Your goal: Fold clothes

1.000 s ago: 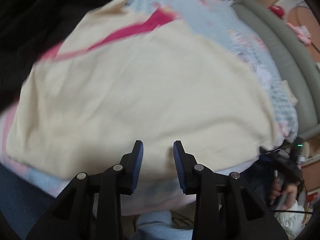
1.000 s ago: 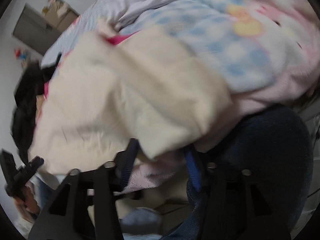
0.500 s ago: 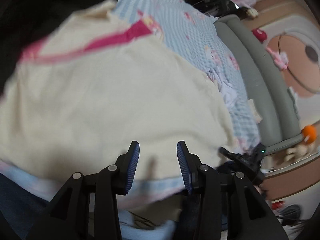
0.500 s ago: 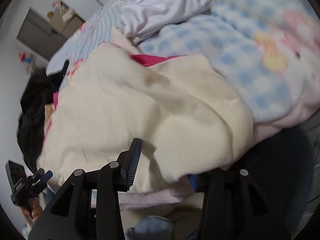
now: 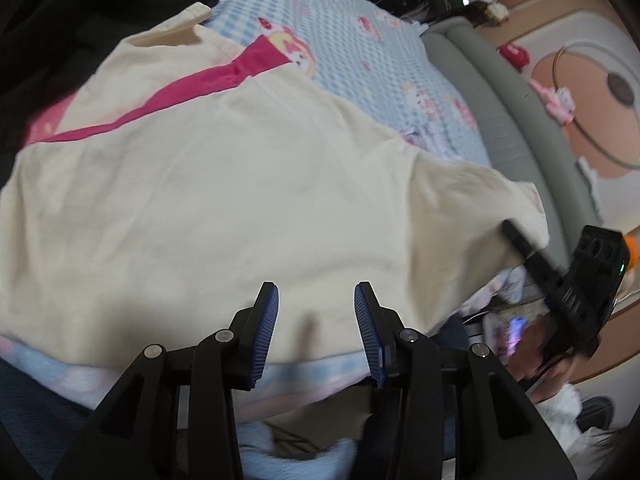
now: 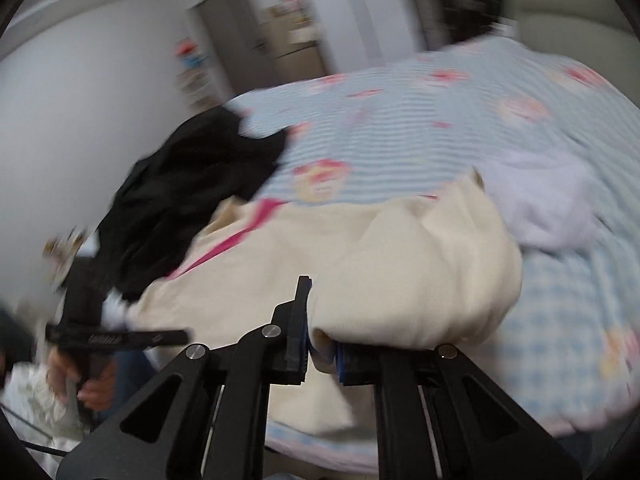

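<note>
Cream cloth fills most of the left wrist view: a shirt (image 5: 248, 200) with a pink band (image 5: 192, 92) lies spread over a blue checked sheet (image 5: 360, 52) printed with small cartoon figures. A black garment (image 5: 80, 12) is heaped at the shirt's upper left edge. The left gripper (image 5: 316, 336) hovers over the shirt's near hem with its blue-padded jaws opening, and nothing is pinched between them; the cloth lies below the pads. At the right edge the right gripper (image 5: 520, 240) bites the shirt's corner, and a hand (image 5: 532, 344) behind it is partly seen. A grey padded bed edge (image 5: 512, 112) runs along the far side of the sheet. No brand, label or writing can be read anywhere; the sheet's prints are pictures only.

The right wrist view is blurred. The right gripper (image 6: 320, 344) is clamped on a bunched fold of the shirt (image 6: 420, 264), which is drawn up from the bed and drapes over the right finger; the jaws are nearly together with cloth between them. The black garment (image 6: 188, 196) lies beyond the shirt to the left, on the sheet (image 6: 440, 112). A pale lilac garment (image 6: 540, 196) rests just beside the shirt at the right. At lower left the left gripper (image 6: 176, 336) shows side-on, held by a hand (image 6: 88, 384). Grey wall and a doorway stand behind, and nothing there is legible.
</note>
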Demonstrator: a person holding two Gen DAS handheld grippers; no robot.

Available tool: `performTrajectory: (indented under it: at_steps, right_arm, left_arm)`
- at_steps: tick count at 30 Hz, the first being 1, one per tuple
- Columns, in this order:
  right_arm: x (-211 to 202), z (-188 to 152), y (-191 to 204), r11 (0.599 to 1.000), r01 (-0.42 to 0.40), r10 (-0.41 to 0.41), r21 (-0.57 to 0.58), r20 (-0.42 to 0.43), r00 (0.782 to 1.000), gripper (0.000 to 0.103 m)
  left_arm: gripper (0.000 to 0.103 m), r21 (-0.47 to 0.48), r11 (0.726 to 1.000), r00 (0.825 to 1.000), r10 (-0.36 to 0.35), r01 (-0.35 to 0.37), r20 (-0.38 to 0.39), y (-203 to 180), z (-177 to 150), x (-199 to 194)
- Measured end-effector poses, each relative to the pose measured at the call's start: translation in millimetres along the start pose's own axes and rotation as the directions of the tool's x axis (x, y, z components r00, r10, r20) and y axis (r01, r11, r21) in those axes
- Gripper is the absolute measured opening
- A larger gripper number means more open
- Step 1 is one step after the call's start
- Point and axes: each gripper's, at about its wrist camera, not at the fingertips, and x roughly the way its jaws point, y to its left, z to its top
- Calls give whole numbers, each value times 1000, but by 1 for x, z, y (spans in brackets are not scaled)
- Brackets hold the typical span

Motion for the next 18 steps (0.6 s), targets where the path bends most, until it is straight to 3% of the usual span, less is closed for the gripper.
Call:
performTrajectory:
  at_steps: [4,7,11,12,14,18]
  right_arm:
    - [49,-25,26,996,-82,76,-35,-143,987,9]
    - [64,-57,32,992,-125,119,-9,-237,964,9]
    - [69,-80,26,987,-152,159,44,-286,945,9]
    - [69,-83,23,985,-159,170,64,-291,941,9]
    - [68,-88,17,980,-171,193,98,-294,936,11]
    - [66,-92,19,979,-178,201,99,-319,926,17]
  left_arm:
    - [61,-6,994,994,-106,106,4,-9,9,2]
    - [69,11,993,993,-118,118,1,-17,16,9]
    - [73,15,982,979,-187,189,-77,-25,25,29]
    - [78,34,983,980,-177,181,-93,-31,27,37]
    - [78,72,987,984,-132,141,-120,-43,30,51]
    - [80,66,979,975,-186,195,-120,-55,32,58]
